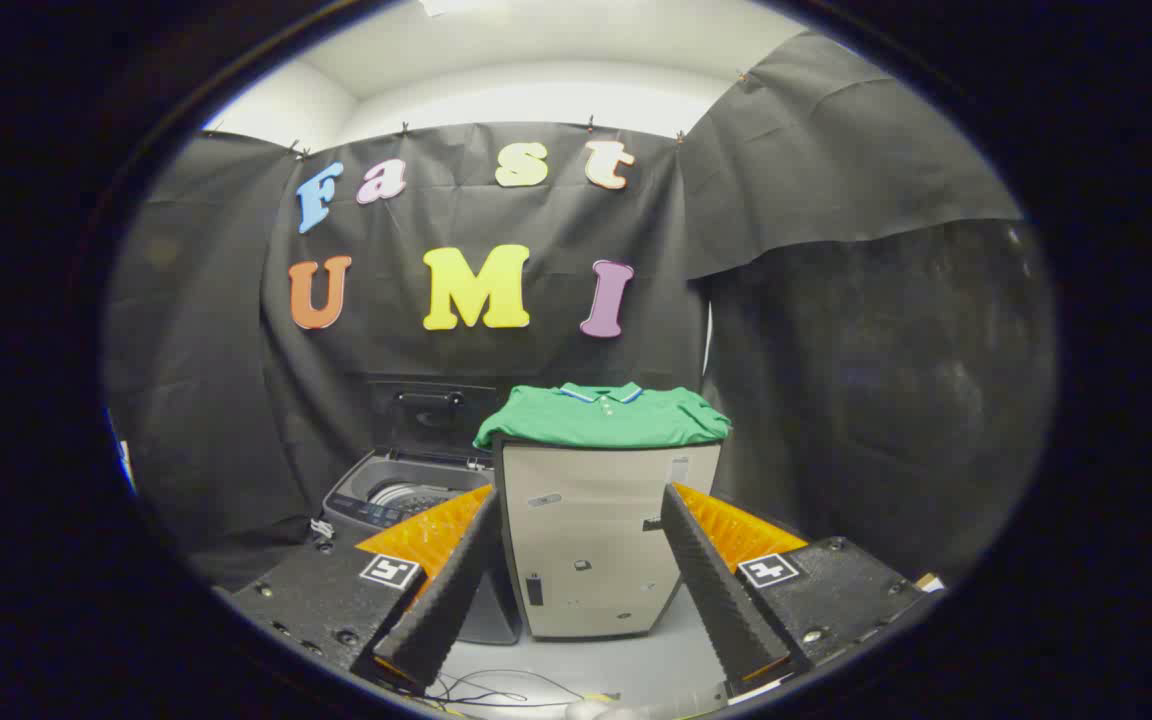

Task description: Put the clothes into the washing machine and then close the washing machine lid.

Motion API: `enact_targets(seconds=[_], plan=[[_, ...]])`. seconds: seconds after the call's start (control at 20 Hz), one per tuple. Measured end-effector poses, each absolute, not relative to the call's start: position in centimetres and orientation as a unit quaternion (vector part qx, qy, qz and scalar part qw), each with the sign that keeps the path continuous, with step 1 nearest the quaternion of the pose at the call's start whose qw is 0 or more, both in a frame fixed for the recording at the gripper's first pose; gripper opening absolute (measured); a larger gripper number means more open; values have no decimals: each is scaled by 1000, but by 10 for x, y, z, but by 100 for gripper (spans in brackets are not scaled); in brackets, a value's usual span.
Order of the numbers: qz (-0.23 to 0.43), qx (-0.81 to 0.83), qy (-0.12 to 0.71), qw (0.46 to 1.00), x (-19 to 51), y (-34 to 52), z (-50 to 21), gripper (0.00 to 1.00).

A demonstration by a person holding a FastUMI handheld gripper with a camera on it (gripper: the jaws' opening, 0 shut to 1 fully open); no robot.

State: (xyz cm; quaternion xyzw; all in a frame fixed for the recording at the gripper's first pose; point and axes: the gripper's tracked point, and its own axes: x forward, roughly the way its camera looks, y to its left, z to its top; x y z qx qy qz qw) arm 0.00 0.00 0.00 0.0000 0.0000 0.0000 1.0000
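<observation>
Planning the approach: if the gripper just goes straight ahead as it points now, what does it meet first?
Probably the front of the beige cabinet, which sits straight ahead between the open fingers of the gripper. The green polo shirt lies on top, above that line. Depth is hard to judge.

Tool-mounted camera faces cabinet (601,540) from well back

Pale cabinet (604,540), black cables (496,688) on white floor (626,665)

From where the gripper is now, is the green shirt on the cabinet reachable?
Probably yes. The gripper is open, and the green shirt lies folded on top of the cabinet, beyond the fingers, with nothing between.
</observation>
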Motion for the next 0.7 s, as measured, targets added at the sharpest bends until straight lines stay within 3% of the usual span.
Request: enact_targets(seconds=[0.7], plan=[[2, -8, -7, 1000, 9, 9, 9, 100]])
